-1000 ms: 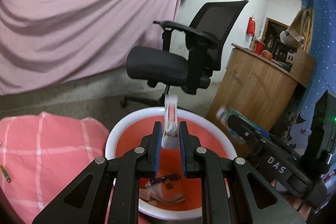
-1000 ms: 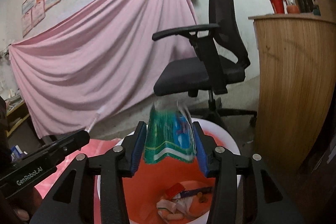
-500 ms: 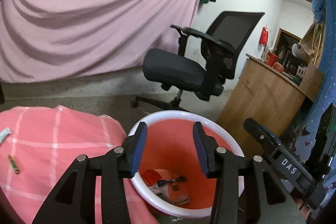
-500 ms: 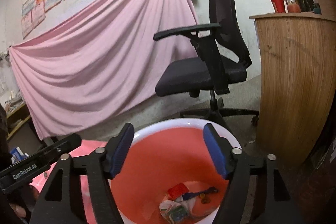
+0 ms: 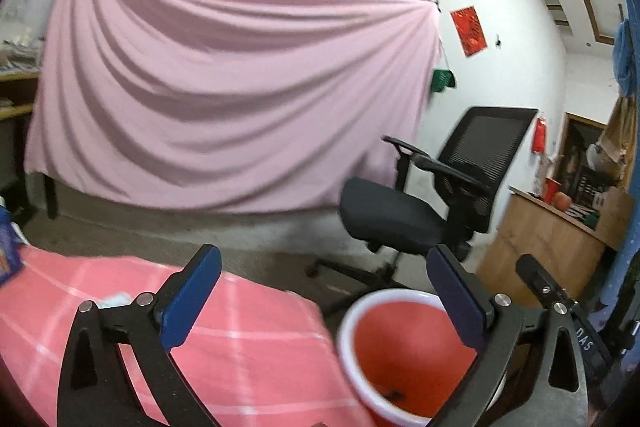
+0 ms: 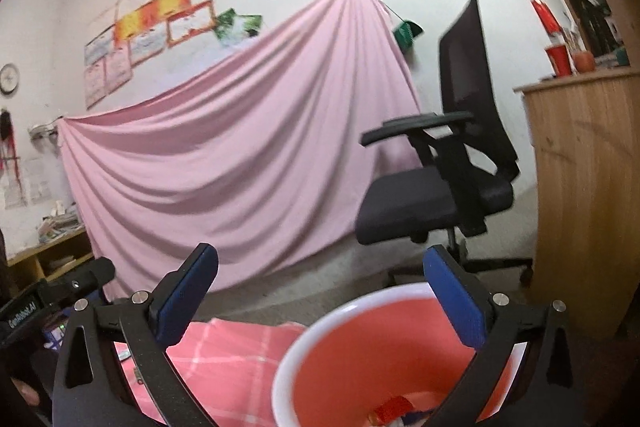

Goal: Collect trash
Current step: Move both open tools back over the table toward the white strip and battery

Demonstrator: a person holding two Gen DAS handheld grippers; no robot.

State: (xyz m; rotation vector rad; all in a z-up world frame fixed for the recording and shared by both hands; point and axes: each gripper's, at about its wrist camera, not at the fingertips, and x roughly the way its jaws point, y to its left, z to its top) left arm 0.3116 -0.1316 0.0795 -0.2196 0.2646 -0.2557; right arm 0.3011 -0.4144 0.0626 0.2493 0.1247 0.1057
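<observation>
Clutter ringed the red bin (image 5: 400, 351): a black office chair (image 5: 424, 203) stood just behind it, a wooden counter (image 5: 552, 247) rose to its right, and a pink checked cloth (image 5: 248, 339) covered the surface to its left, its edge just beside the bin's white rim. Behind all of this a pink sheet (image 5: 224, 99) hung across the wall, with bare floor between it and the cloth. The left gripper (image 5: 324, 295) hung above the cloth's edge with its jaws opening, already wide apart and nothing between them; the right gripper (image 6: 320, 291) hung over the bin's near rim, jaws likewise opening and empty. Trash (image 6: 394, 409) lay at the bottom of the bin, seen in the right wrist view as a red scrap among blurred pieces I could not count. One small pale scrap (image 5: 114, 301) lay on the cloth beside the left jaw. Two red cups (image 6: 570, 61) stood on the counter. One bin, one chair, two grippers. Open air lay above the bin's mouth
</observation>
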